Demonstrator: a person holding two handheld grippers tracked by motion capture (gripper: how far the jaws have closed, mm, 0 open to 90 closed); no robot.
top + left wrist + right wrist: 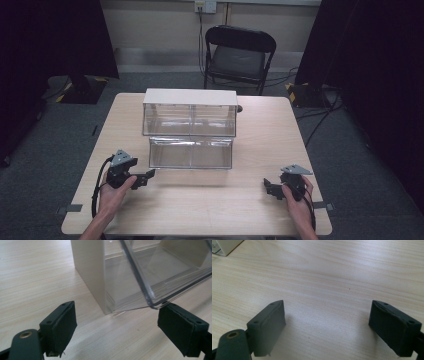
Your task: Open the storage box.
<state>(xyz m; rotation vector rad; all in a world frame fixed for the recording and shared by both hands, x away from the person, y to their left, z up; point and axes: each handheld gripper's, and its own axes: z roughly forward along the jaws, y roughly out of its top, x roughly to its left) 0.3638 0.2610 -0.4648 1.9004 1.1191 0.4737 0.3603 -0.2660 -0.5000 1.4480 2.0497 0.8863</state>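
Observation:
A small drawer cabinet (189,97) with a cream top stands at the middle of the wooden table (260,135). Its clear lower drawer (191,153) is pulled out toward me and looks empty. My left gripper (147,176) rests on the table just left of the drawer's front, open, with nothing between its jaws. In the left gripper view the drawer's clear corner (160,277) and the cabinet's cream side wall (90,270) lie close ahead of the left gripper (117,327). My right gripper (270,187) lies at the front right, open; in the right gripper view the right gripper (327,325) faces bare tabletop.
A black folding chair (239,55) stands behind the table. Dark curtains hang at both sides, and cables run over the grey floor. In the right gripper view a corner of the cabinet (224,246) sits at the top left. Bare wood lies between my hands.

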